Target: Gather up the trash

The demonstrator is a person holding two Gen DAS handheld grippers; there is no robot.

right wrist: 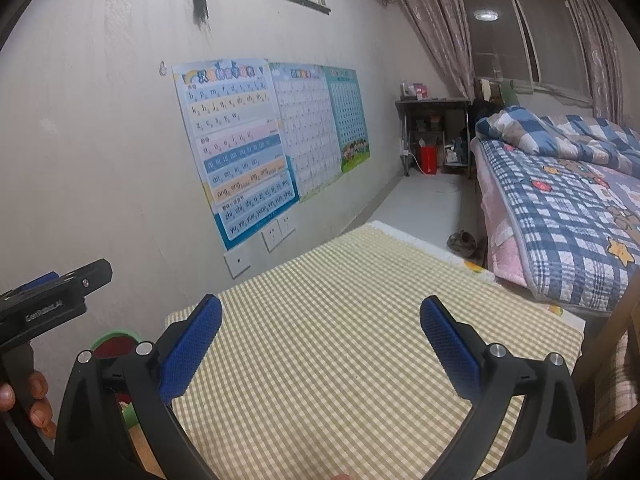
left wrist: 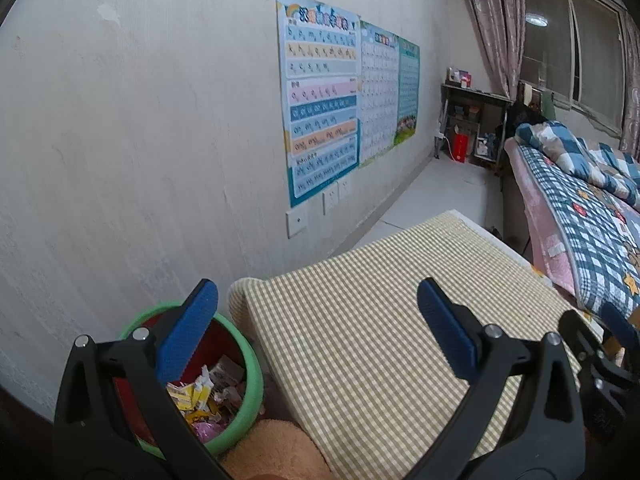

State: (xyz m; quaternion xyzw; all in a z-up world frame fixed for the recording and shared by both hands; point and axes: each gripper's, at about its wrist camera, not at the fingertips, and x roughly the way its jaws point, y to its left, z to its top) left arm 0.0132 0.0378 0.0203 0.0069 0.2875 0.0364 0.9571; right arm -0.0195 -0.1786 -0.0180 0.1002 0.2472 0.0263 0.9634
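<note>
At the far left, low against the wall (left wrist: pixel 120 140), stands a green bin (left wrist: pixel 252 376) with a red inside, just beside the near left corner of the table (left wrist: pixel 380 320). Trash (left wrist: pixel 208 396) lies in it: yellow and white wrappers and a bit of pink. The left gripper (left wrist: pixel 318 332) hangs above the bin's rim and the table's left edge, its blue pads spread wide with nothing between them. In the right wrist view a hand (right wrist: pixel 32 404) grips its handle at the left edge.

The table wears a yellow checked cloth and its top is bare. The right gripper (right wrist: pixel 320 344) hovers over the near part of it, jaws spread just as wide and empty.

On the wall hang three posters (right wrist: pixel 240 144). Far right lies a bed (right wrist: pixel 560 208) with a blue plaid quilt.
</note>
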